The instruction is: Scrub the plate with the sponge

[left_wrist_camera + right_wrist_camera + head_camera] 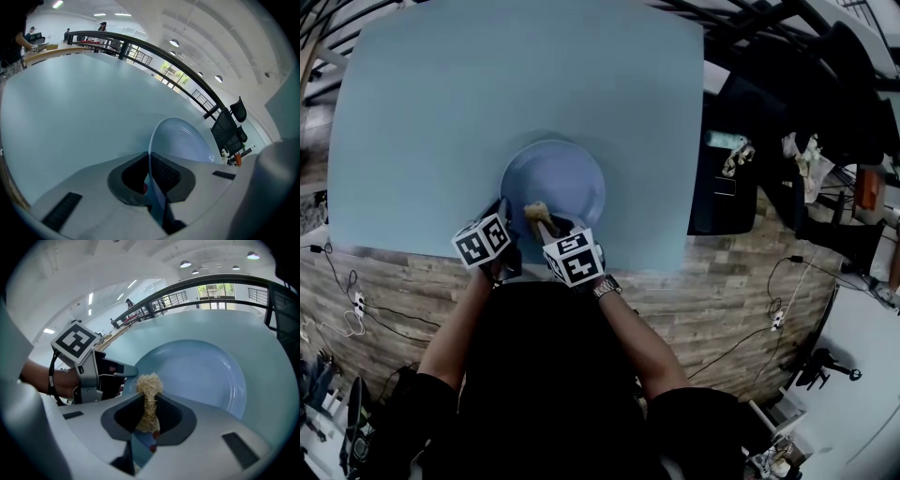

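the left gripper [500,246] clamps the pale blue plate [558,178] by its rim, while the right gripper [546,225] pinches a tan fibrous sponge [149,389] over it.

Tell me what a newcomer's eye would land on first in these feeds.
The pale blue plate sits near the front edge of a big light-blue table. The left gripper is clamped on its near-left rim. The right gripper pinches a straw-coloured sponge, whose frayed tuft pokes out over the plate's near side.
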`<control>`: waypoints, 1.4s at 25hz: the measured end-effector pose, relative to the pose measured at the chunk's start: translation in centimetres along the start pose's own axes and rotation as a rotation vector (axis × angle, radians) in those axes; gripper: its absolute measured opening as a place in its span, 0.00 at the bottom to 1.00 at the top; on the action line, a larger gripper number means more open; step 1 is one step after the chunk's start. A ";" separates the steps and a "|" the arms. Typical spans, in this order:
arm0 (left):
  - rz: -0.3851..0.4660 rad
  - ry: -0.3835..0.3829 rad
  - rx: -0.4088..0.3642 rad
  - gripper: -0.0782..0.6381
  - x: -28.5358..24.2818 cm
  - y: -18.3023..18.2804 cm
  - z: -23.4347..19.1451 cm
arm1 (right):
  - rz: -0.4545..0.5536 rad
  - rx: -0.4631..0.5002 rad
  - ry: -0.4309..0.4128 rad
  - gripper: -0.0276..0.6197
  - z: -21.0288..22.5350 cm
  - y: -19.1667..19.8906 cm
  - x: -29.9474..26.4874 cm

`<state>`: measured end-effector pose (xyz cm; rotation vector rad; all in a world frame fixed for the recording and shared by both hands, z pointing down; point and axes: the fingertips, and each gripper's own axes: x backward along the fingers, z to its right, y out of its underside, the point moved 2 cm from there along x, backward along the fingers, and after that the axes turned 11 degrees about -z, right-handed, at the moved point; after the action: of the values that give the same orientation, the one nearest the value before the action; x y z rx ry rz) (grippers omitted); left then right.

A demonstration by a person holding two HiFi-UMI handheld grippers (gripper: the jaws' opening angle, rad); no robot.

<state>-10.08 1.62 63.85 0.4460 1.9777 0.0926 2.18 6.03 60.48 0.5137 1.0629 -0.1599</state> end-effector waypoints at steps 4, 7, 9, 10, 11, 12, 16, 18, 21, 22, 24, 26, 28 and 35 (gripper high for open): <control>0.000 0.003 -0.009 0.13 0.0 -0.1 0.0 | 0.003 -0.008 0.022 0.15 0.9 0.7 0.6; 0.000 0.003 -0.014 0.12 0.0 -0.1 0.0 | 0.011 -0.027 0.042 0.15 1.7 1.1 1.2; 0.001 0.002 -0.016 0.12 0.0 0.0 0.0 | 0.015 -0.039 0.055 0.15 2.2 1.5 1.6; 0.001 0.002 -0.018 0.12 0.0 -0.1 0.0 | 0.017 -0.045 0.062 0.15 2.5 1.6 1.8; 0.001 0.002 -0.020 0.12 0.0 -0.1 0.0 | 0.020 -0.050 0.069 0.15 2.8 1.7 2.0; 0.000 0.002 -0.022 0.12 -0.1 -0.1 0.0 | 0.023 -0.056 0.075 0.15 3.2 1.8 2.2; -0.002 -0.001 -0.029 0.12 0.0 0.0 0.0 | 0.034 -0.084 0.095 0.15 4.4 2.2 3.0; -0.004 -0.001 -0.032 0.12 0.0 0.1 0.2 | 0.038 -0.096 0.103 0.15 5.1 2.4 3.3; -0.002 -0.003 -0.033 0.12 -0.1 0.0 0.1 | 0.042 -0.108 0.113 0.15 5.9 2.4 3.6; -0.001 -0.003 -0.032 0.12 -0.1 0.0 0.1 | 0.043 -0.109 0.117 0.15 6.1 2.3 3.6; 0.000 -0.003 -0.033 0.12 0.0 0.0 0.1 | 0.044 -0.106 0.126 0.15 6.4 2.2 3.8; -0.002 -0.003 -0.035 0.12 0.1 0.0 0.1 | 0.042 -0.095 0.137 0.15 6.7 2.1 4.0; -0.004 -0.004 -0.038 0.12 0.2 0.0 0.0 | 0.042 -0.086 0.145 0.15 7.0 1.9 4.1; -0.004 0.002 -0.041 0.12 0.0 0.2 0.2 | 0.045 -0.094 0.158 0.15 8.7 1.3 4.7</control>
<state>-9.84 1.76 63.78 0.4156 1.9748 0.1309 11.86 3.61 60.18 0.4707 1.2054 -0.0295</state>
